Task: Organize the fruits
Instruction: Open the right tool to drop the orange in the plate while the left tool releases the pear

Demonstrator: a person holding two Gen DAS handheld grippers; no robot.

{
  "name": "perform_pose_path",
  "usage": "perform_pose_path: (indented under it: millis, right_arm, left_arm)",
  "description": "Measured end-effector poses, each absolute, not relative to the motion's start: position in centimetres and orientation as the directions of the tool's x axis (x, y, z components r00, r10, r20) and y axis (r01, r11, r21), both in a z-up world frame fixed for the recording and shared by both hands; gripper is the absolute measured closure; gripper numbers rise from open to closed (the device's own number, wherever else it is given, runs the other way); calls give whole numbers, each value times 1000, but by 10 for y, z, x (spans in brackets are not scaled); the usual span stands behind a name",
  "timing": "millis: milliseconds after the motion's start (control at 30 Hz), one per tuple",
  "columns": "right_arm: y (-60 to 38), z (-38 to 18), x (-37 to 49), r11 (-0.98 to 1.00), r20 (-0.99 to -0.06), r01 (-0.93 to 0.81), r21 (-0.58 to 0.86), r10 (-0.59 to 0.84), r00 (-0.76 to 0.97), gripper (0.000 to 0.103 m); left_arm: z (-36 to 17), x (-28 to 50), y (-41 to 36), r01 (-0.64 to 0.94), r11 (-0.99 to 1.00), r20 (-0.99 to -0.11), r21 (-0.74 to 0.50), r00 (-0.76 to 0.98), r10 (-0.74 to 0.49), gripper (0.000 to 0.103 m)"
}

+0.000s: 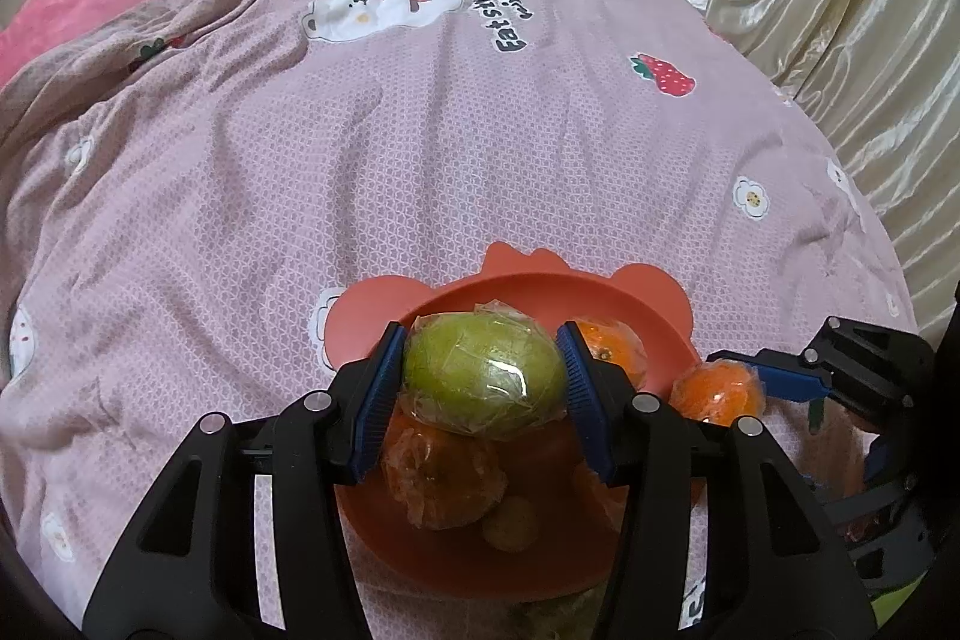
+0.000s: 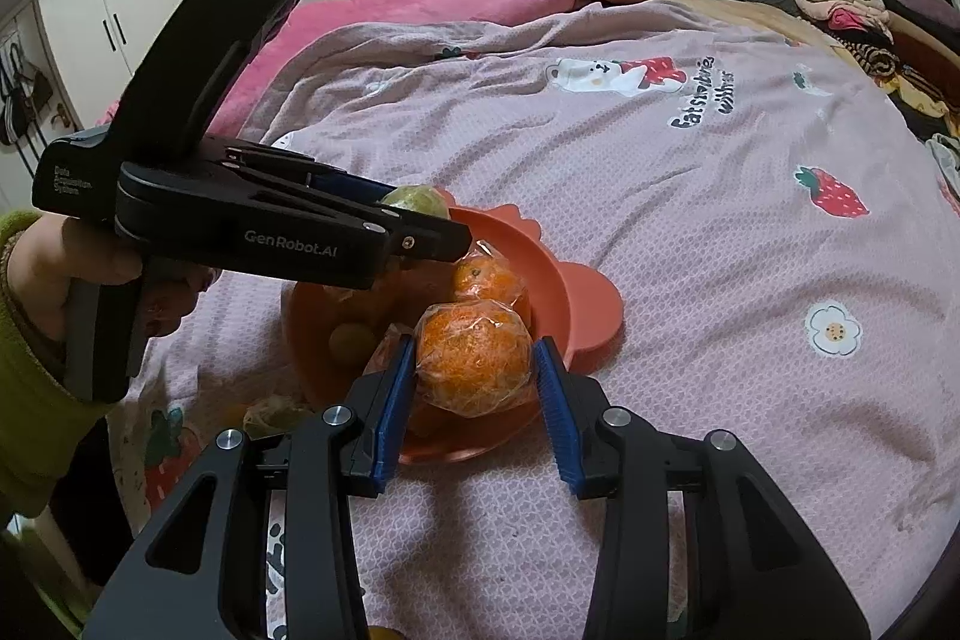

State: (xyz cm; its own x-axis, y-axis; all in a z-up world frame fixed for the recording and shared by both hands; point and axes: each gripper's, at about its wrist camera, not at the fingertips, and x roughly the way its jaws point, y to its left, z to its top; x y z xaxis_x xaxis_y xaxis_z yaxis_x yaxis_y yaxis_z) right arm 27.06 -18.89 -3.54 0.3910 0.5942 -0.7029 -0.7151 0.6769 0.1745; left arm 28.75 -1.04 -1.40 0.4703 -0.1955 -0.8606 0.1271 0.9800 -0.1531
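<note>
left gripper [image 1: 483, 388] clamped on a wrapped green fruit [image 1: 483, 376], long axis crosswise between the pads, held right above the red bowl [image 1: 660, 334] on the pink bedspread [image 1: 420, 148]; straight down for the drop, probably. right gripper [image 2: 475, 376] closed on a wrapped orange [image 2: 474, 358], pads pressing both sides, over the bowl's near rim, so a short reach forward remains. two more oranges and a small greenish fruit already in the bowl. left one nearer the bowl's middle.
</note>
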Motion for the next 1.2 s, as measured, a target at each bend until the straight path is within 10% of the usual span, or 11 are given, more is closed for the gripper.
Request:
perform_pose_path:
  millis: [1200]
  right_arm:
    - [-191,-31,267,678,-694,-716,165,596,404,48]
  left_arm:
    - [-3,279,-7,110,983,-848,-147,498,-182,60]
